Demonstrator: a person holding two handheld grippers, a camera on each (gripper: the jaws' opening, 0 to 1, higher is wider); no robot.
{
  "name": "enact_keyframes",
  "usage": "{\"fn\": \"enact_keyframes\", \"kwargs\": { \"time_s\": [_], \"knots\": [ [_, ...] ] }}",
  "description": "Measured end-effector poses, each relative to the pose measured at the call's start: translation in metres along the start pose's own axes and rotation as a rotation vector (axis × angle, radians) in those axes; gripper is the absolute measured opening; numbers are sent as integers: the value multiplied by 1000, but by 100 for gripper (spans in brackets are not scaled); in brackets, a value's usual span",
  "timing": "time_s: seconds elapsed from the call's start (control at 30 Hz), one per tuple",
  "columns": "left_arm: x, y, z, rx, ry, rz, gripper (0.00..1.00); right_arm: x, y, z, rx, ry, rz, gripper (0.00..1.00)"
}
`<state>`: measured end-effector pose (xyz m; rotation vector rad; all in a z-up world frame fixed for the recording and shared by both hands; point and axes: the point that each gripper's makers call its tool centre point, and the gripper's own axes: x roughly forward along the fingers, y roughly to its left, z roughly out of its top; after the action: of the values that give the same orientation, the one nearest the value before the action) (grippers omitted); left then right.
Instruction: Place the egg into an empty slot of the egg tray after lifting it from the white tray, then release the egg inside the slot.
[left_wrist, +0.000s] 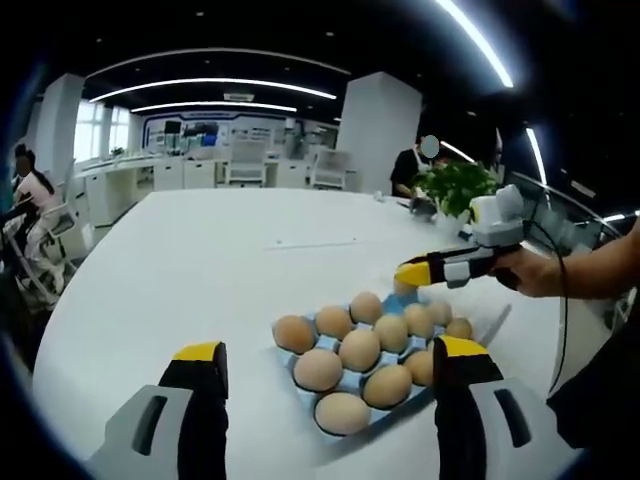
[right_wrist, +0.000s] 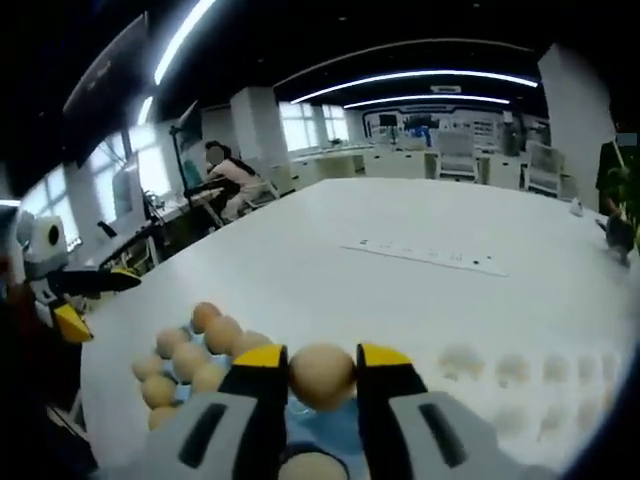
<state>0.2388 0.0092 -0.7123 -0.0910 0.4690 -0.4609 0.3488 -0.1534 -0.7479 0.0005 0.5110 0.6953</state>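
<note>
Above the blue egg tray (right_wrist: 310, 425), the right gripper (right_wrist: 322, 375) pinches an egg (right_wrist: 322, 376) between its yellow-tipped jaws, with the tray's eggs (right_wrist: 205, 345) just beside and below. A hard squeeze could crack the shell, or an early release could drop it onto a neighbouring egg. The left gripper (left_wrist: 325, 362) waits with jaws spread wide and empty, nearer the table (left_wrist: 200, 260), while the person's hand (left_wrist: 535, 270) steadies the carrying tool.
</note>
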Motion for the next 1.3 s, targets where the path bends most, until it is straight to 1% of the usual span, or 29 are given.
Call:
{"fn": "enact_keyframes", "kwargs": {
  "time_s": [0.2, 0.3, 0.53, 0.73, 0.83, 0.87, 0.97, 1.03, 1.1, 1.17, 1.23, 1.27, 1.3],
  "knots": [
    [-1, 1, -2, -7, 2, 2, 84, 2, 10, 2, -8, 0, 25, 26],
    [-1, 1, -2, -9, 1, 2, 83, 5, 15, 1, -20, 7, 35, 26],
    [-2, 1, -3, -13, -1, 1, 82, 12, 25, -2, -19, 25, 65, 26],
    [-3, 3, -4, -14, -2, 4, 82, 16, 22, -8, -18, 45, 63, 26],
    [-3, 3, -4, -15, -2, 4, 82, 18, 22, -13, -2, 59, 73, 27],
    [-3, 3, -4, -15, -1, 4, 82, 19, 23, -17, 7, 77, 78, 27],
    [-2, 2, -4, -16, -3, -2, 82, 21, 21, -20, 7, 86, 74, 27],
    [-1, 1, -3, -14, -2, -3, 82, 22, 19, -23, 37, 93, 70, 27],
    [-1, 1, -3, -13, -3, -4, 82, 22, 19, -23, 72, 91, 81, 27],
    [0, 2, -3, -11, -2, -1, 81, 22, 18, -24, 66, 96, 82, 27],
    [0, 2, -2, -12, -2, 1, 81, 21, 18, -29, 55, 117, 87, 27],
    [0, 2, -2, -11, -2, 1, 81, 20, 18, -28, 39, 105, 87, 27],
    [0, 2, -2, -9, -2, 1, 81, 19, 20, -29, 49, 112, 91, 27]
  ]
}}
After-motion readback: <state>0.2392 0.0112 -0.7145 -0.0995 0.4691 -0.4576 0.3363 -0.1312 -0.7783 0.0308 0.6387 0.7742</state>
